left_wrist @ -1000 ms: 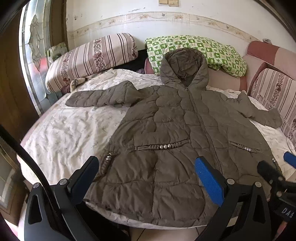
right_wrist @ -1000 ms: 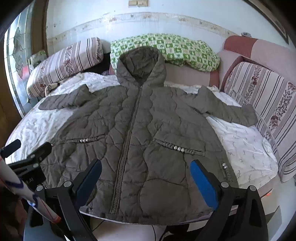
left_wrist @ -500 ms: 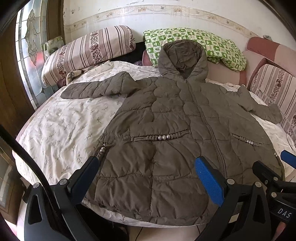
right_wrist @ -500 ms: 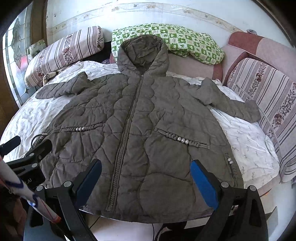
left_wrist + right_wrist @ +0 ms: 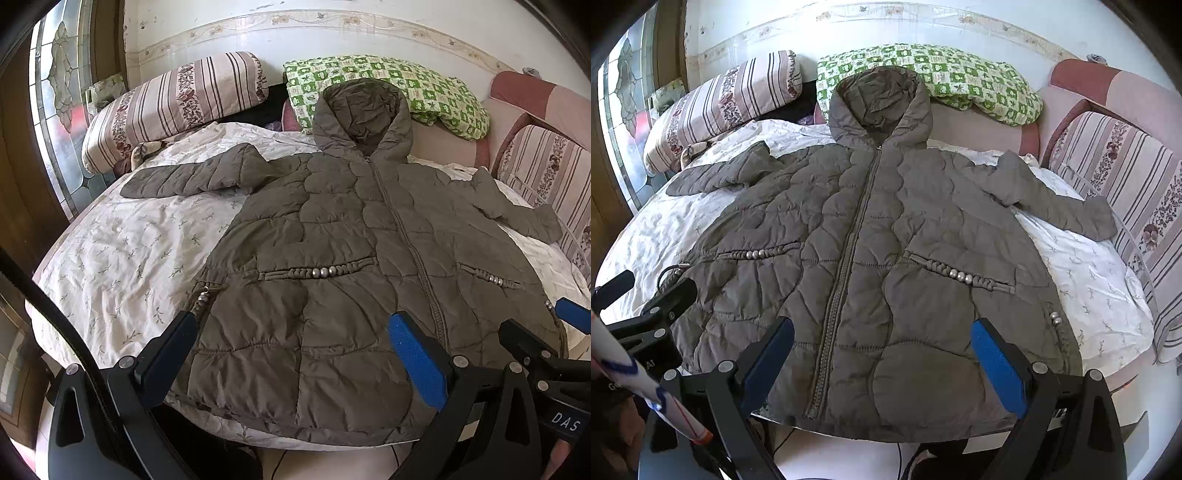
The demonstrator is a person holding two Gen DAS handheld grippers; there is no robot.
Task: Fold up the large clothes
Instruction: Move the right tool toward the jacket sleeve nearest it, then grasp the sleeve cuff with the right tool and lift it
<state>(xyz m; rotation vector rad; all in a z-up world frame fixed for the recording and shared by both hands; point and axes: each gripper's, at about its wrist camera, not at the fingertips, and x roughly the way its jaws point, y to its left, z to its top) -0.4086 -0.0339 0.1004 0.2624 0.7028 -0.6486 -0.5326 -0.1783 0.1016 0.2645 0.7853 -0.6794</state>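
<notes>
A brown quilted hooded jacket (image 5: pixel 332 266) (image 5: pixel 886 236) lies face up and zipped on the bed, both sleeves spread outward, hood toward the pillows. My left gripper (image 5: pixel 291 339) hangs open above the hem on the jacket's left half, with nothing between its fingers. My right gripper (image 5: pixel 882 347) is open too, over the hem just right of the zipper, touching nothing. In the left wrist view the right gripper's fingers (image 5: pixel 572 319) show at the right edge; in the right wrist view the left gripper's fingers (image 5: pixel 670 297) show at the left edge.
The bed has a white floral sheet (image 5: pixel 122 258) (image 5: pixel 1089 258). Striped bolster (image 5: pixel 173 107) and green checked pillow (image 5: pixel 388 81) lie at its head. A striped padded side (image 5: pixel 1126 177) rises on the right. A glass-panelled door (image 5: pixel 55 110) stands on the left. Pale floor (image 5: pixel 849 458) lies below the hem.
Both grippers have moved closer in toward the bed over the last second, so the jacket's hem fills more of each view. Both stay open; the jacket has not moved.
</notes>
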